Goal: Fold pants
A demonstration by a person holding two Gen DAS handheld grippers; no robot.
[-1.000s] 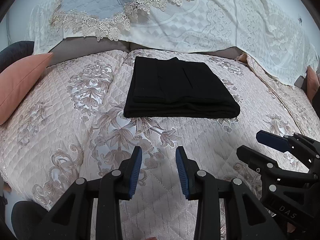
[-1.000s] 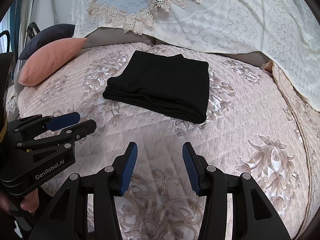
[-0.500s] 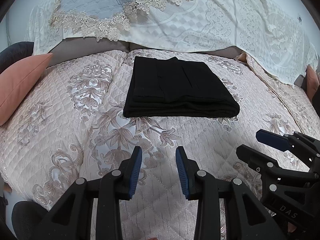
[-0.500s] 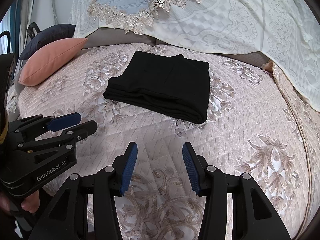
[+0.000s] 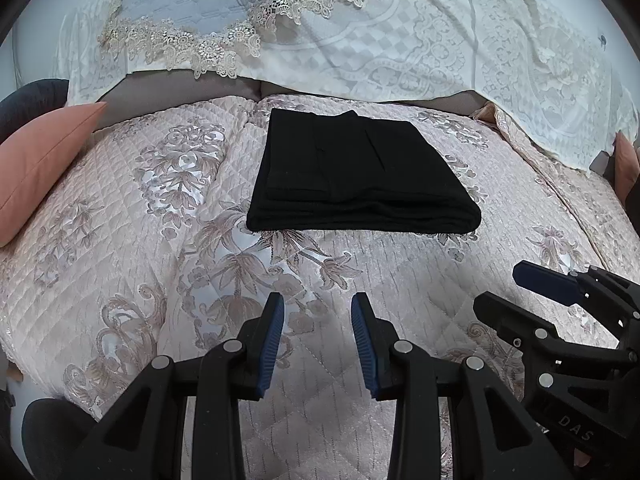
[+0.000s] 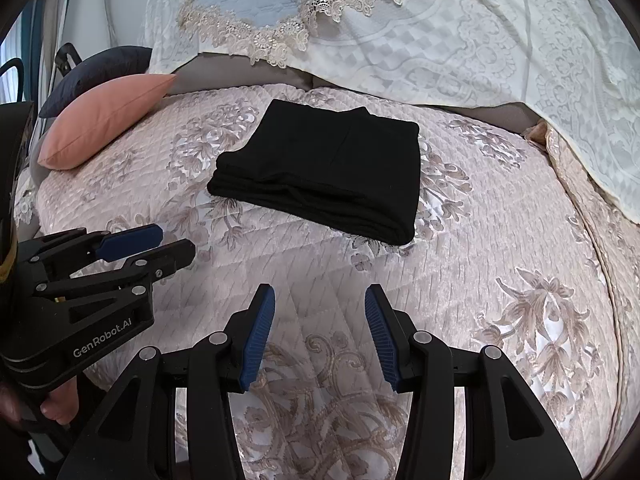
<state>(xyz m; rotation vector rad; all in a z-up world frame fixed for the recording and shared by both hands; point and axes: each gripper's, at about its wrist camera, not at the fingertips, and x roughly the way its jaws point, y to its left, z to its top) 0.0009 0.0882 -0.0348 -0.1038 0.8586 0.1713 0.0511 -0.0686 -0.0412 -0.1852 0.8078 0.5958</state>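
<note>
The black pants (image 5: 356, 176) lie folded into a flat rectangular stack on the quilted bedspread (image 5: 120, 272), also shown in the right wrist view (image 6: 324, 176). My left gripper (image 5: 318, 312) is open and empty, hovering over the bedspread well short of the pants; it also shows at the left of the right wrist view (image 6: 160, 242). My right gripper (image 6: 320, 304) is open and empty, also back from the pants; it shows at the right of the left wrist view (image 5: 504, 292).
A pink cushion (image 6: 108, 120) and a dark cushion (image 6: 104, 68) lie at the left of the bed. A white lace cover (image 5: 400, 40) drapes the headboard behind the pants. Another pink cushion (image 5: 626, 164) sits at the far right.
</note>
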